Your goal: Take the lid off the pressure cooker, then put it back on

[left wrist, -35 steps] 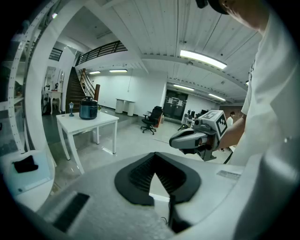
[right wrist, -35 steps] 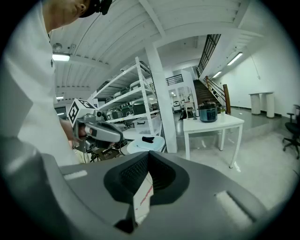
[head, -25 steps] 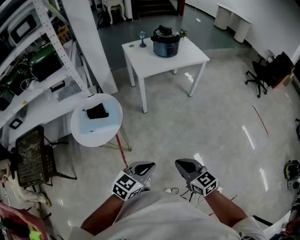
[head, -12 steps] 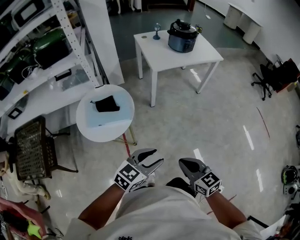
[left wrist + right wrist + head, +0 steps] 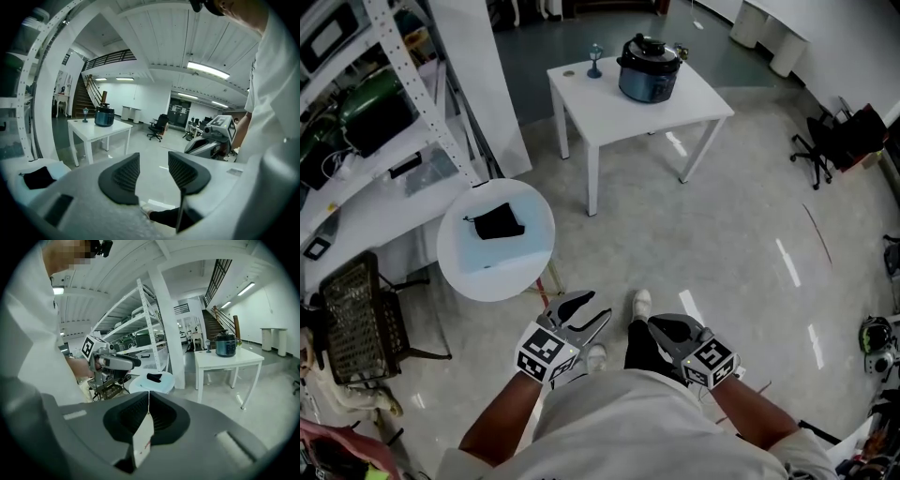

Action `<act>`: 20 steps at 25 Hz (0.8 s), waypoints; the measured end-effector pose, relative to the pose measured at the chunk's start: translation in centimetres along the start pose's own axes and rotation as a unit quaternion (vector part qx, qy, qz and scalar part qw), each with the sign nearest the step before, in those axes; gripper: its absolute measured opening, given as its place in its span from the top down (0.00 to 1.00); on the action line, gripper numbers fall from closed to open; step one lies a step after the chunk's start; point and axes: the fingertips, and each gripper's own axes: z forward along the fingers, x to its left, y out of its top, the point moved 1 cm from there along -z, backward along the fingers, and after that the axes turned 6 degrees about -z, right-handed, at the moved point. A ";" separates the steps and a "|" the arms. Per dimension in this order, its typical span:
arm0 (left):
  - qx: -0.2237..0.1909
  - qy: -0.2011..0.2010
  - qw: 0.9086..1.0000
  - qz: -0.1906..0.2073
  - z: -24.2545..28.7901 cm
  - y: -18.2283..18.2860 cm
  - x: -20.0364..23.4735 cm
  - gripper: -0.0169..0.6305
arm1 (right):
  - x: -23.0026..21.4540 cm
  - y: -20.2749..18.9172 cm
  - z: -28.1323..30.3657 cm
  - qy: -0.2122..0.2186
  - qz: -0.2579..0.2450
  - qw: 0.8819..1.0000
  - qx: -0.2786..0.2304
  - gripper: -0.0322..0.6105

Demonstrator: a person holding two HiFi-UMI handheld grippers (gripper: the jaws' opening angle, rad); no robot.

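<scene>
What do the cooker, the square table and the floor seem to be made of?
Cooker: dark blue-grey body with a sheen, likely painted metal; black lid, perhaps plastic.
Square table: plain matte white, probably painted wood or laminate; cannot tell which.
Floor: pale polished stone or tile, as it mirrors the ceiling lights.

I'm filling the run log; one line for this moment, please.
stage: not started | left tongs: just been opening, empty | right tongs: shut, empty | pressure cooker: on white table, lid on, far off

Glossy floor (image 5: 722, 244) w/ glare streaks; cooker (image 5: 649, 67) at 12 o'clock shiny, metal-look; table (image 5: 619, 117) matt white.
</scene>
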 end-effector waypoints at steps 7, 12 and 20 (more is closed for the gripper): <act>0.002 0.025 1.000 0.006 5.1 3.7 3.5 0.67 | -7.0 1.4 1.9 0.024 -0.007 1.000 -0.012 0.92; 0.022 0.048 0.998 0.022 11.4 7.5 5.9 0.67 | -14.7 3.6 1.8 0.035 -0.007 0.999 -0.021 0.93; 0.018 0.057 0.998 0.023 22.2 14.3 8.1 0.67 | -26.9 4.2 0.0 0.042 0.003 0.999 -0.024 0.93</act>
